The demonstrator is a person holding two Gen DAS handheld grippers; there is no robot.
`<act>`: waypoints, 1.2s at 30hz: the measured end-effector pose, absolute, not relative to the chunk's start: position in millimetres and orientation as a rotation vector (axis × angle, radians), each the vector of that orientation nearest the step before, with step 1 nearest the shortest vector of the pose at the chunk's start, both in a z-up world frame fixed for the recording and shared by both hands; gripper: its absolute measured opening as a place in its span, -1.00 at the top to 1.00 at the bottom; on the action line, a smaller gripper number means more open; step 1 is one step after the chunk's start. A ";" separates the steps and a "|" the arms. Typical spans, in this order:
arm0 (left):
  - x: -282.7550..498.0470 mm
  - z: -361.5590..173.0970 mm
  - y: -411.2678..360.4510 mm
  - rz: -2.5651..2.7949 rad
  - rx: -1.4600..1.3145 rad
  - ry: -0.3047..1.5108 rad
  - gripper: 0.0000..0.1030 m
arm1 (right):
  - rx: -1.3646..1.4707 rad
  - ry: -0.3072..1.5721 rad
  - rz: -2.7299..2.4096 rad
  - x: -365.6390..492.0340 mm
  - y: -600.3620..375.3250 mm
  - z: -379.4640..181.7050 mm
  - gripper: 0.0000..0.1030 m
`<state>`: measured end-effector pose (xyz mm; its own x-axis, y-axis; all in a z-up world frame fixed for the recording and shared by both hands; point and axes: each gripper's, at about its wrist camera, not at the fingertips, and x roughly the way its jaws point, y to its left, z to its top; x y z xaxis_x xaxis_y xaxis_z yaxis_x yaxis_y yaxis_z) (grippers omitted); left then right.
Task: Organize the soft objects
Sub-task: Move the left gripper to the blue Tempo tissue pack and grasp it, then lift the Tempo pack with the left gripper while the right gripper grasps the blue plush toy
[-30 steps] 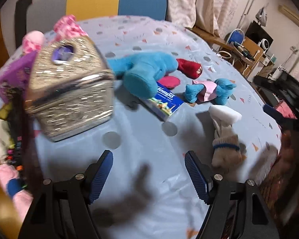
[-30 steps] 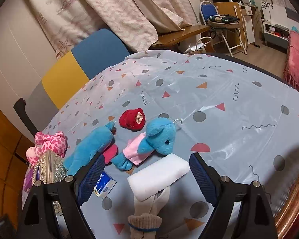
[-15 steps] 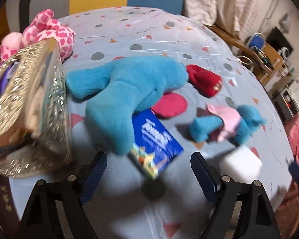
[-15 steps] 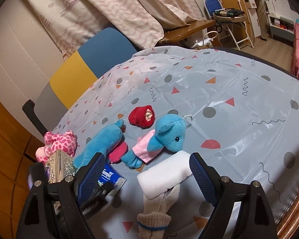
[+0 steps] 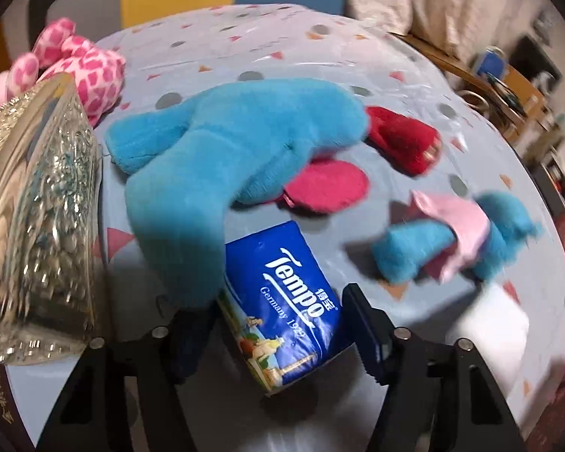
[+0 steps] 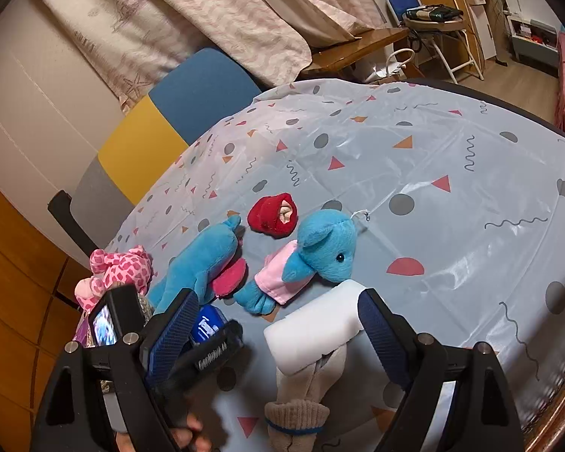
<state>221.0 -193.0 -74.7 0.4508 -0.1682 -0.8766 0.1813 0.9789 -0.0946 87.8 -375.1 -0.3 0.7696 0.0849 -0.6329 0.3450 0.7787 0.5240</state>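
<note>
Tempo tissue pack (image 5: 290,301), blue with white lettering, lies on the surface (image 6: 414,158) between the spread fingers of the left gripper (image 5: 278,335), not clamped. A long blue plush (image 5: 222,150) rests against its far end, a glittery gold bag (image 5: 41,226) stands to the left, and a small blue elephant in pink (image 6: 312,260) lies to the right. The right gripper (image 6: 271,335) hangs wide open over a white foam block (image 6: 312,327) near the surface's edge. Beyond the red plush (image 6: 273,214), the cloth lies bare to the far edge.
</note>
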 end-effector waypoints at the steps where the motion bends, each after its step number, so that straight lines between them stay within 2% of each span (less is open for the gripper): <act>1: 213.7 -74.3 -191.9 -0.242 0.032 1.070 -0.26 | 0.673 0.691 -0.154 87.6 -374.8 -0.2 -0.72; 9: 130.2 -73.0 -159.6 -0.423 0.202 0.954 -0.26 | 0.657 0.717 -0.140 90.5 -371.1 -1.5 -0.71; 16: 84.4 -73.3 -95.8 -0.407 0.160 0.933 -0.20 | 0.574 0.785 0.049 108.8 -340.7 0.4 -0.71; 26: 74.2 -79.4 -79.1 -0.403 0.124 0.882 -0.08 | 0.500 1.050 0.283 209.5 -258.3 -6.7 -0.71; 34: 72.1 -81.2 -73.6 -0.412 0.106 0.864 -0.08 | 0.519 1.228 0.167 296.4 -231.4 -51.3 -0.72; 35: 71.6 -81.2 -72.9 -0.412 0.104 0.862 -0.08 | 0.516 1.245 0.162 302.4 -228.7 -58.9 -0.69; 36: 69.0 -80.8 -69.9 -0.412 0.101 0.860 -0.08 | 0.498 1.261 0.142 306.1 -227.0 -65.9 -0.49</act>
<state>69.0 -69.9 -80.8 0.5793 -0.3119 -0.7531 0.3921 0.9166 -0.0780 306.1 -227.0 -65.9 0.3116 0.3704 -0.8750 0.1662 0.8854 0.4340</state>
